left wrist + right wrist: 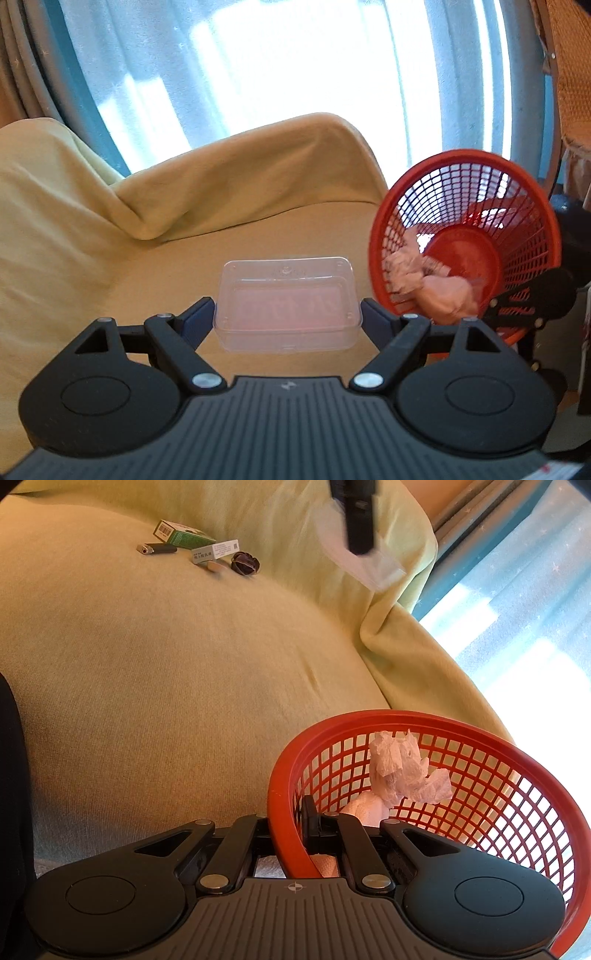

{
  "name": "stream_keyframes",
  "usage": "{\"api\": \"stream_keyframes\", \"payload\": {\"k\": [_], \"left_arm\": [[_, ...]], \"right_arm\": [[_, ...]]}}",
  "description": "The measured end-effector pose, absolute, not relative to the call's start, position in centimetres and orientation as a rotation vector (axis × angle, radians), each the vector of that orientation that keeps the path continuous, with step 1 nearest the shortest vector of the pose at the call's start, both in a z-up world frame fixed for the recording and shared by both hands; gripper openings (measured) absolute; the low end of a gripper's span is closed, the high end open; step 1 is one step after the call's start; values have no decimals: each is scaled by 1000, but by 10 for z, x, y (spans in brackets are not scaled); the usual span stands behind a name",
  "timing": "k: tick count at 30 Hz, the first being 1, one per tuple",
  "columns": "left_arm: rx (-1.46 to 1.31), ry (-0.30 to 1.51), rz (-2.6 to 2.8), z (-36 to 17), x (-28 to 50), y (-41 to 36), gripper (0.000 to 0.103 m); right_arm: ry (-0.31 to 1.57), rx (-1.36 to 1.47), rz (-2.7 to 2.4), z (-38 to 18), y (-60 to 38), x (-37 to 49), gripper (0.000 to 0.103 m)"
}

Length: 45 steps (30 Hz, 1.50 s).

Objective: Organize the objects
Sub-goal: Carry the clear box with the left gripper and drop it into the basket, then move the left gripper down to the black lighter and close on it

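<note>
Over yellow sofa (74,229), clear box (288,306) between left tongs (287,319).

A sofa draped in a pale yellow-green cover (229,177) fills most of both views, its fabric folded into soft ridges over the backrest and arm. Behind it a wide window (295,66) glows with strong daylight through a sheer blue-white curtain (517,609). A heavier beige drape (18,66) hangs at the left edge. A woven wicker piece (572,74) stands at the far right.
</note>
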<state>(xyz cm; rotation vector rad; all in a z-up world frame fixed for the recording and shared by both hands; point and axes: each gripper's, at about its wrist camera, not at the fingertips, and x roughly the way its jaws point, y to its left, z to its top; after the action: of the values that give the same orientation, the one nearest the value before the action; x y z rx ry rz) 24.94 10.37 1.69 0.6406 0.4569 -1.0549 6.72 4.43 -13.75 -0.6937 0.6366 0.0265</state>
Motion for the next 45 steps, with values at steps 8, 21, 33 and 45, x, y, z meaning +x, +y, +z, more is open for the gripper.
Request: {"api": "stream_keyframes", "payload": {"k": [8, 21, 33, 45], "left_arm": [[587, 480, -1164, 9, 229, 64, 82], [580, 521, -1315, -2, 209, 9, 83], [528, 526, -1168, 9, 246, 52, 85], [448, 618, -747, 12, 334, 199, 86]], "right_arm": [[632, -678, 27, -136, 42, 68, 2], [629, -663, 29, -134, 40, 70, 1], [628, -662, 30, -134, 41, 72, 2], [629, -659, 26, -133, 42, 74, 2]]}}
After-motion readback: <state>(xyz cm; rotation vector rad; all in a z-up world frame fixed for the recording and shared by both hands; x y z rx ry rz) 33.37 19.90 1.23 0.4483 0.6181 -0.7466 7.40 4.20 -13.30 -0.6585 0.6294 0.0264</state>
